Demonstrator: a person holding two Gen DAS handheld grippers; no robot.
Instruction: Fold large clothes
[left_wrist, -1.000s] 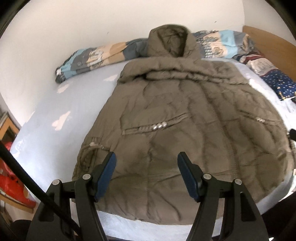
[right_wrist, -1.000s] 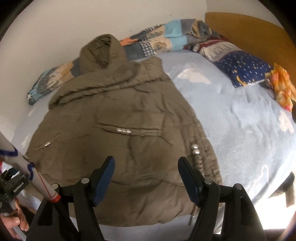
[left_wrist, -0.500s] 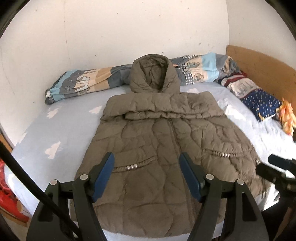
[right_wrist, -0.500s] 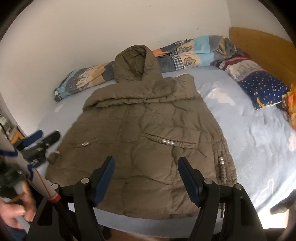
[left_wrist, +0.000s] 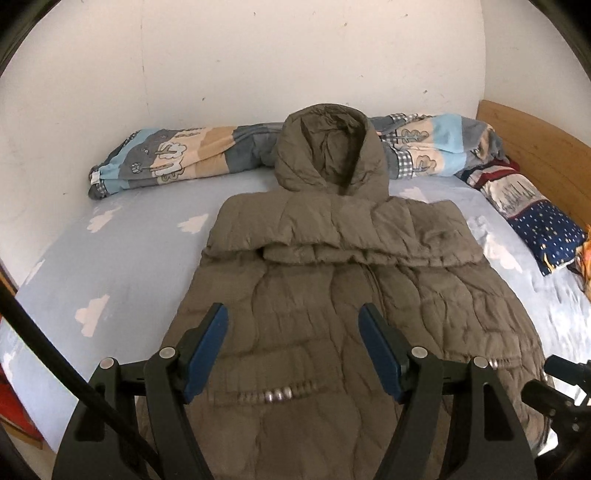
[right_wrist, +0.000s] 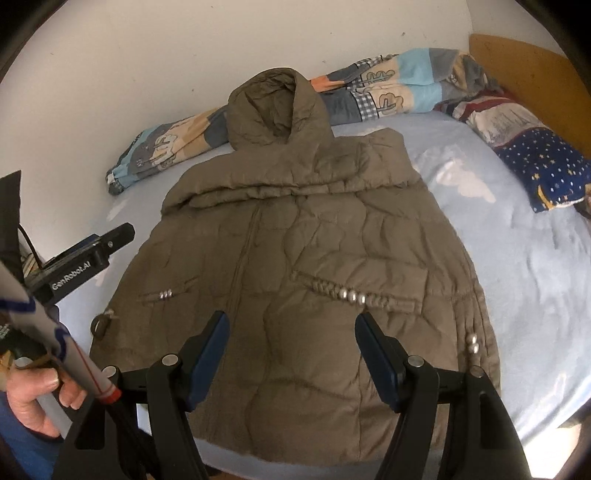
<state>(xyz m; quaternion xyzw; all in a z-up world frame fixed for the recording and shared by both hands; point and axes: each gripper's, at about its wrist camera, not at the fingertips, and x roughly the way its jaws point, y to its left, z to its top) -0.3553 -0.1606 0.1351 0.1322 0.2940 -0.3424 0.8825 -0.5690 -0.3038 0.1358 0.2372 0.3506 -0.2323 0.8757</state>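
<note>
We have the olive padded coat (left_wrist: 332, 314) lying flat, front up, on the blue cloud-print bed (left_wrist: 122, 266), hood (left_wrist: 328, 151) propped against the rolled patterned duvet (left_wrist: 184, 155) by the wall, sleeves already tucked across the chest in a thick band. Our left tongs (left_wrist: 293, 350) hang above the lower front, spread wide with nothing between them, jaws having just opened a touch further; our right tongs (right_wrist: 290, 352) hover over the hem, equally spread and empty. Next, we judge, comes the lengthwise fold: each pair should take a hem corner, bite through both padded layers, lift together and carry the hem evenly up to the sleeve band. Beyond sit a starry pillow (left_wrist: 546, 236) and the wooden headboard (left_wrist: 535, 147).
</note>
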